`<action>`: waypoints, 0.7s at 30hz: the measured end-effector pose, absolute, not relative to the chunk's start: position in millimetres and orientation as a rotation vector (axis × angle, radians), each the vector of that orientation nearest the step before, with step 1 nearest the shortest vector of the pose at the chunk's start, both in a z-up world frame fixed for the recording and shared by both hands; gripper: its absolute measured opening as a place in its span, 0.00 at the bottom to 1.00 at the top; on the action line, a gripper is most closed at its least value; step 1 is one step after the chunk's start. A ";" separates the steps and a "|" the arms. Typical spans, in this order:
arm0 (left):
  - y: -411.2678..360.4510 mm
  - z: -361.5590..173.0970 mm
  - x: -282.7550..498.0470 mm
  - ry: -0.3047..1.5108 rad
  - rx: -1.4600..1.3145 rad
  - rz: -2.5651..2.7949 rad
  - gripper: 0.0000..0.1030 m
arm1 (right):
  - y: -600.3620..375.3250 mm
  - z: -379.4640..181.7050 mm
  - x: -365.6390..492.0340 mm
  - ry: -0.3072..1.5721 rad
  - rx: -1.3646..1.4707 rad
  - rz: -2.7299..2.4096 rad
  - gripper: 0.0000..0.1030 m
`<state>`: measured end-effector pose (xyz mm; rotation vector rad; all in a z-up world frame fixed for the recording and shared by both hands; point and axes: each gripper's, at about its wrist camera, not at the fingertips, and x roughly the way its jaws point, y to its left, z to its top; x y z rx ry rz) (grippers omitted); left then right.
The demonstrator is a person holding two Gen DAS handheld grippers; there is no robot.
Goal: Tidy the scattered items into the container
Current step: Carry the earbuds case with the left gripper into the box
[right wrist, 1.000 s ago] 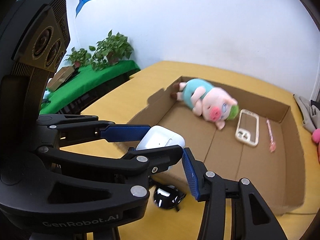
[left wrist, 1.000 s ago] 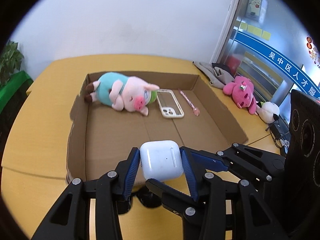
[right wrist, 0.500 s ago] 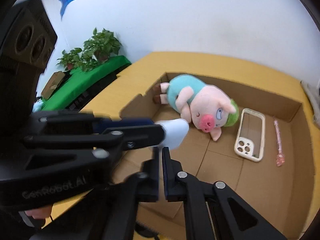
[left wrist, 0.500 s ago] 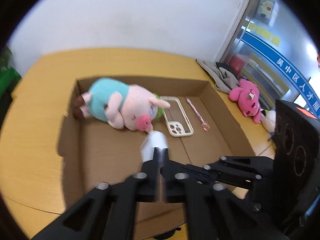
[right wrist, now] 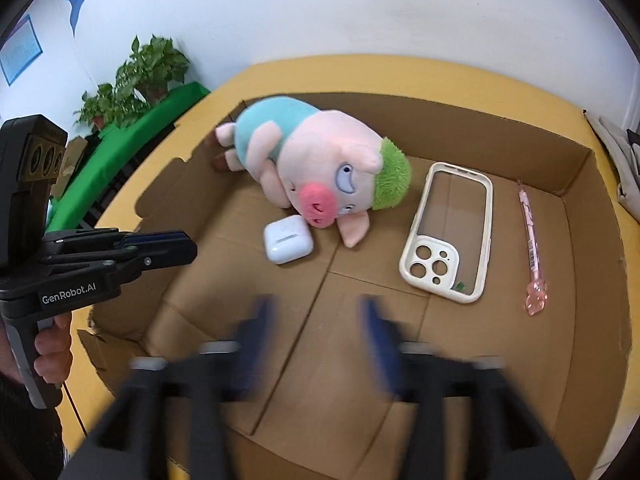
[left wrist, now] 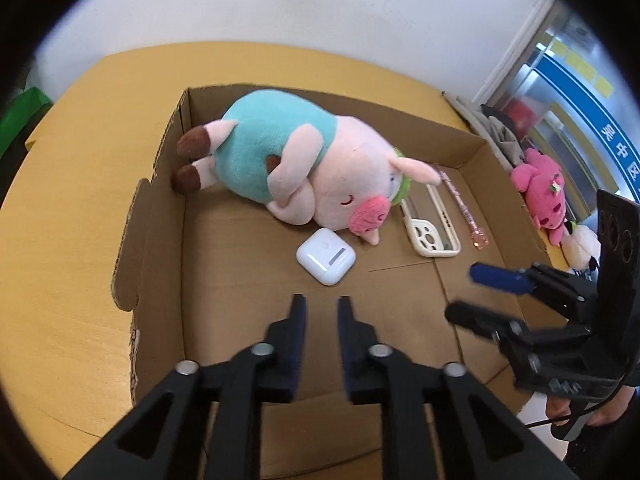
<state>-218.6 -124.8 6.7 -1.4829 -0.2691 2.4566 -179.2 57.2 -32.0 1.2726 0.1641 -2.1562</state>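
Earbud case (left wrist: 326, 256): lying flat on the box (left wrist: 160, 216) floor just ahead of my left fingers (left wrist: 298, 316), its far side close against the plush pig (left wrist: 304, 168). I judge it light, rigid and slippery; best pinched across its flat sides. My left gripper (left wrist: 322, 310) is opening, narrow gap, nothing between. My right gripper (right wrist: 316, 320), blurred, is opening wide, also empty. Beyond the right fingers (right wrist: 378, 324): phone case (right wrist: 450, 232), then pink pen (right wrist: 530, 240). The pig crowds the case's far side. Beyond the box's right wall, on the counter (left wrist: 68, 208), a pink plush toy (left wrist: 546, 192) waits.
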 end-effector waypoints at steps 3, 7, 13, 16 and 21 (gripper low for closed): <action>-126.0 0.2 -230.5 -0.309 -1.512 2.418 0.33 | 38.3 -36.3 -188.4 0.214 1.288 -2.090 0.83; -123.7 -12.3 -255.6 -0.375 -1.600 2.342 0.47 | -2.5 -49.5 -199.7 0.400 1.256 -2.010 0.82; -116.1 -42.9 -297.8 -0.463 -1.739 2.195 0.47 | -25.7 -67.4 -210.2 0.433 1.174 -1.935 0.77; -114.0 -51.5 -312.4 -0.481 -1.770 2.188 0.48 | -28.8 -71.1 -213.1 0.408 1.143 -1.912 0.77; -114.9 -52.1 -317.3 -0.489 -1.781 2.194 0.43 | -30.2 -79.2 -225.7 0.391 1.131 -1.921 0.69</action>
